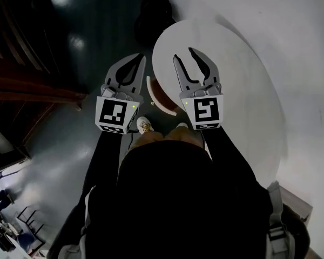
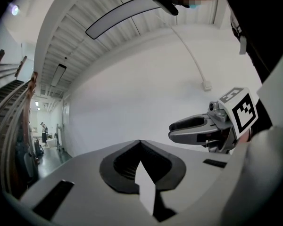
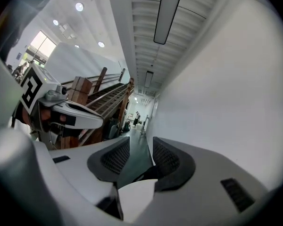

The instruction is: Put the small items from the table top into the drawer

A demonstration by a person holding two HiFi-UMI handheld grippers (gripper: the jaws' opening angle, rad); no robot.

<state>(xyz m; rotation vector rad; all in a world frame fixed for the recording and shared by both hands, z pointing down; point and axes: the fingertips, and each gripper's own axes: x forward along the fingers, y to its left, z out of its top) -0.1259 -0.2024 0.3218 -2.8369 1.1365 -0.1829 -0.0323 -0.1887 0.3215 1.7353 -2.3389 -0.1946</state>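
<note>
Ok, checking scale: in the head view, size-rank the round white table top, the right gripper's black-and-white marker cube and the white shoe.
1. Round white table top
2. Black-and-white marker cube (nearest camera, so inflated)
3. White shoe

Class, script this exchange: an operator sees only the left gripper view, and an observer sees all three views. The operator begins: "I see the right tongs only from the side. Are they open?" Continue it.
Observer: Yes. The right gripper view shows the right tongs with jaws apart and nothing between them.
Operator: What lies under them?
Observer: The head view shows what looks like a round white tabletop beneath them.
Operator: And under my left tongs?
Observer: In the head view the left tongs hang over dark floor, beside the tabletop, not over it.
</note>
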